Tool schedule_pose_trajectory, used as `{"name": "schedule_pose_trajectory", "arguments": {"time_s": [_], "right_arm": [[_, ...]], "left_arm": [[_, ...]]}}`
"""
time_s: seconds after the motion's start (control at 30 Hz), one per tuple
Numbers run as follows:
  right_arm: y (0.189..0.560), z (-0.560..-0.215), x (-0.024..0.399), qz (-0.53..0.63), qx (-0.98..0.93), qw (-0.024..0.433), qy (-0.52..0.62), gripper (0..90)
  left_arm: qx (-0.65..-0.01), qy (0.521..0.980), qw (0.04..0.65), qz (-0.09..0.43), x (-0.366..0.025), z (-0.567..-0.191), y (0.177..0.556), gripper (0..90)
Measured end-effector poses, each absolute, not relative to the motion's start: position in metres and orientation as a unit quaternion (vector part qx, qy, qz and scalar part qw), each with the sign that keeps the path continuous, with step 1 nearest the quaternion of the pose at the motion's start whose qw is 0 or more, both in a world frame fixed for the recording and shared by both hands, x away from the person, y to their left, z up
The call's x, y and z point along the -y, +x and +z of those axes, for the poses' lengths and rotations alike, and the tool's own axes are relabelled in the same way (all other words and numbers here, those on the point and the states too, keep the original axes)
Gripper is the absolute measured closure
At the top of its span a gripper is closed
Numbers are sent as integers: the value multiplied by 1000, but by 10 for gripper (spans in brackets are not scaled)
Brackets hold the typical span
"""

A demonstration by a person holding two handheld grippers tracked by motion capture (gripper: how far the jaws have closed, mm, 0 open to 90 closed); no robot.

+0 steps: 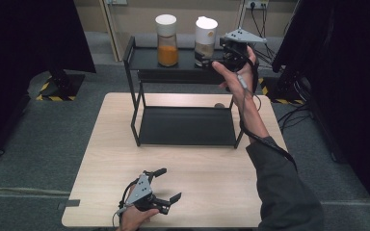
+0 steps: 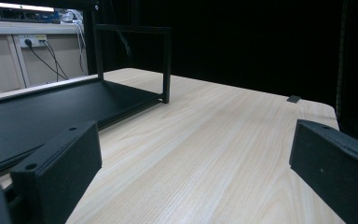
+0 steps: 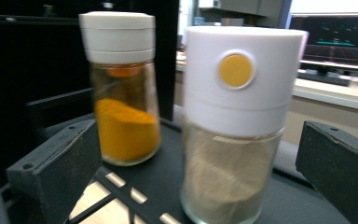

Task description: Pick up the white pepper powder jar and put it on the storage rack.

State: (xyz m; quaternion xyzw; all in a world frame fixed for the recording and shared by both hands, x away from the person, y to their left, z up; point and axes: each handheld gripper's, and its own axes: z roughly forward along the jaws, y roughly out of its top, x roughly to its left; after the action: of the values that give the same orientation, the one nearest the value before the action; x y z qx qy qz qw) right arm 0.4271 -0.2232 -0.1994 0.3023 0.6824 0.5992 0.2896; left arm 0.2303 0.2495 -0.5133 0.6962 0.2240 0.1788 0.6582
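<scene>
While the pale spice jar (image 3: 233, 126) stands upright (lid up), the right gripper's (image 3: 193, 182) fingers gape apart.

Looks forward and down from above the near side of the worktop (image 1: 125, 144), well back, taking in the two-tier black rack (image 1: 183, 72) and both hands. Rides low on the left tool (image 1: 166, 185), just above the wood, facing across the worktop toward the rack's lower shelf (image 2: 37, 116). Sits on the right tool (image 1: 224, 54), level with the top shelf, very near the pale-spice jar (image 3: 237, 126) and the orange-spice jar (image 3: 123, 88). Shares with the high view: the rack, the jars, the worktop.
</scene>
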Motion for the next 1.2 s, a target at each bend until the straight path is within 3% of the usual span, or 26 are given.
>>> {"name": "schedule_pose_trajectory", "arguments": {"time_s": [0.57,1.2], "right_arm": [[398,-231,258,647,-679,242,251,4],[369,-289,279,675,-672,204,226,4]], "left_arm": [[-227,695,658,180,-249,-514,231,16],[-229,694,659,181,-250,-514,230,16]]}}
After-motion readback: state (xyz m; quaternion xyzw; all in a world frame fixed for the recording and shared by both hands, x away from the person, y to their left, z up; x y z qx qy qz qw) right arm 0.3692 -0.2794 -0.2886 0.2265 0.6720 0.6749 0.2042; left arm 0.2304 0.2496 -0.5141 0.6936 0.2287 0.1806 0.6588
